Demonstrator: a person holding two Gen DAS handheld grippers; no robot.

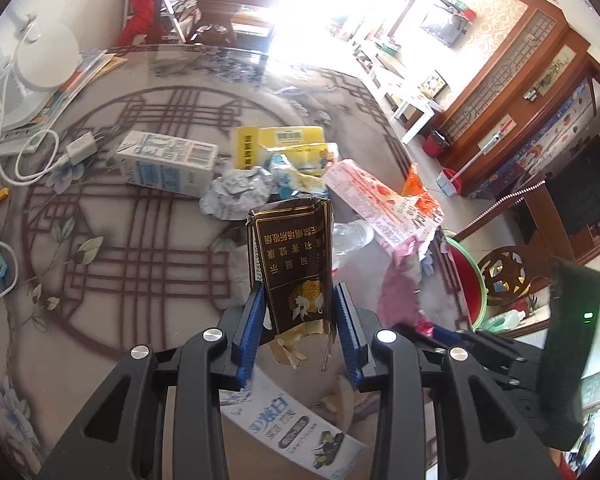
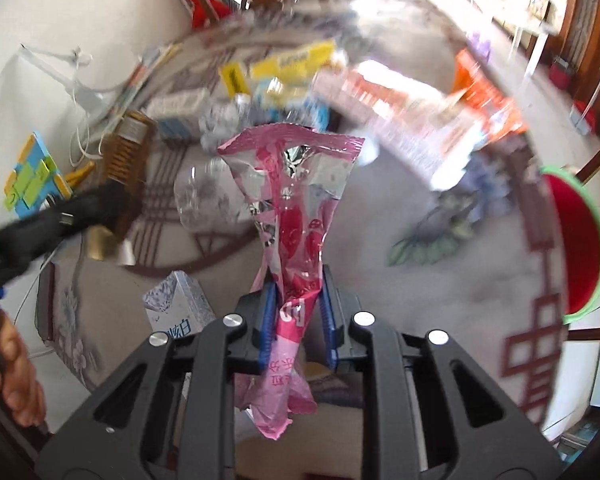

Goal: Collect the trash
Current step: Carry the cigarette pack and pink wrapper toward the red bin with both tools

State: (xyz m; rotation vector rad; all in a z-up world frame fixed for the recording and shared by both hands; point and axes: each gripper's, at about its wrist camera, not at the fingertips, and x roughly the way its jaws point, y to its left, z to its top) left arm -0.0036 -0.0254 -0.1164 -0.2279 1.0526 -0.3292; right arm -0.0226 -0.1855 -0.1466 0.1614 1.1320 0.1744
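My left gripper (image 1: 300, 312) is shut on a torn brown cigarette pack (image 1: 292, 256), held upright above the table. My right gripper (image 2: 298, 308) is shut on a crumpled pink foil wrapper (image 2: 292, 200) that sticks up between its blue pads. More trash lies in a heap on the patterned table: a white milk carton (image 1: 166, 160), a yellow box (image 1: 280, 140), crumpled foil (image 1: 236, 196), a pink-and-white wrapper (image 1: 376, 200) and an orange wrapper (image 1: 418, 188). The right wrist view is blurred. A red bin with a green rim (image 2: 576, 240) stands past the table's right edge.
A white charger and cables (image 1: 76, 148) lie at the table's left, with a white lamp base (image 1: 40, 64) behind. A toothpaste box (image 1: 296, 432) and peel scraps lie under the left gripper. A wooden chair (image 1: 208, 4) stands at the far side. A person's hand (image 2: 16, 376) shows at the lower left.
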